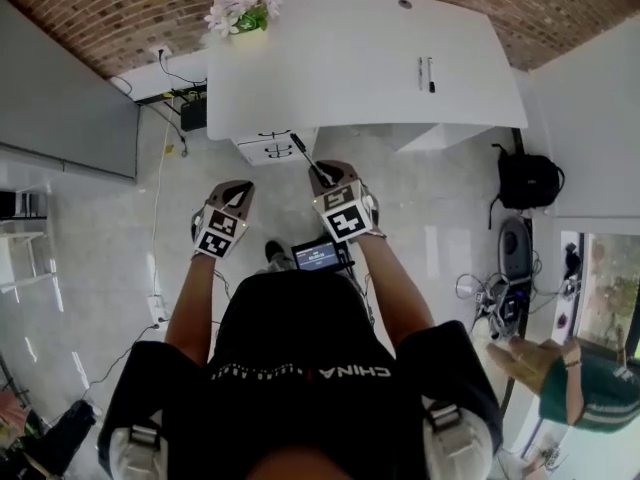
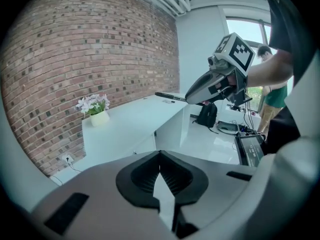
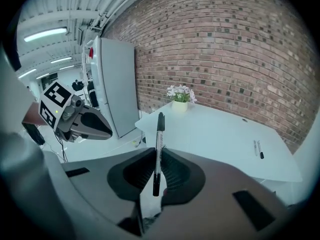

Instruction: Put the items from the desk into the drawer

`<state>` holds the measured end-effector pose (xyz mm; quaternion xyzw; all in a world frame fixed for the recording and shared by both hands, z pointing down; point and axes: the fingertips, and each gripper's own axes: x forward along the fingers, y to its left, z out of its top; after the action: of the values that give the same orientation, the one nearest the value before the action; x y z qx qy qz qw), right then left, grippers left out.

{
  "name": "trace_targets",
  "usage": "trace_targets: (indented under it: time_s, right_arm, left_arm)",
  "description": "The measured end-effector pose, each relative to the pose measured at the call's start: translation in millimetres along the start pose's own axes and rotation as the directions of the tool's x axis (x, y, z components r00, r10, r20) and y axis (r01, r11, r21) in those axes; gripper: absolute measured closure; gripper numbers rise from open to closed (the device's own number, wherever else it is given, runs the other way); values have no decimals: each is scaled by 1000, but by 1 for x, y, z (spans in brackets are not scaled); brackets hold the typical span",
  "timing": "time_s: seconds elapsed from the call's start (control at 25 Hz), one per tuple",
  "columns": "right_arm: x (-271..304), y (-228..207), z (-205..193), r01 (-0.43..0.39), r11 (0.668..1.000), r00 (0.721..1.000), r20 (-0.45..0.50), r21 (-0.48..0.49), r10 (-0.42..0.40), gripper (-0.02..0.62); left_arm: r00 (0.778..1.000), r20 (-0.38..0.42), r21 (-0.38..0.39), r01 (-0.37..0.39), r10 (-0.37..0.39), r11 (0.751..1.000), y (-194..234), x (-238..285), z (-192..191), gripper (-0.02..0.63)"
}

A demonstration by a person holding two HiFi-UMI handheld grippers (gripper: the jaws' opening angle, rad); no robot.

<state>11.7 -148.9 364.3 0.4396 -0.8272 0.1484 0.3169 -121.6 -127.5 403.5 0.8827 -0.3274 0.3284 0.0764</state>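
A black pen [image 3: 159,149] is clamped between the jaws of my right gripper [image 3: 158,156], its capped end pointing forward. In the head view this gripper [image 1: 322,175] hovers over the floor just in front of the white desk [image 1: 350,58], and the pen [image 1: 302,150] reaches toward the white drawer unit [image 1: 272,148] under the desk. Two more pens [image 1: 425,73] lie on the desk's right part. My left gripper [image 1: 240,192] is beside it to the left, jaws shut on nothing [image 2: 161,159].
A pot of white flowers [image 1: 240,13] stands on the desk's far left corner. A black backpack [image 1: 528,180] and cables lie on the floor to the right. A small screen [image 1: 318,256] sits near my feet. A person [image 1: 560,383] stands at lower right. A grey cabinet [image 1: 60,108] stands left.
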Motion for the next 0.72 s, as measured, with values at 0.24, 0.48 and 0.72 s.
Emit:
trace_targets:
  time_s: [0.24,0.48,0.72]
  right_arm:
    - [-10,4,-9,22,1000,1000,-17,7,-22,548]
    - [-5,-7,-4,6,1000,1000,-14,3,-6,548]
    - [-8,-30,-10,-16,1000,1000,-15,-3,16,548]
  left_arm:
    - [999,24,-3,37,-37,999,-5,2,2,594]
    - [999,29,-10,28,-27,1000,-5,11,12,594]
    - [1000,-8,1,11,-11,1000,-11,30,20,594]
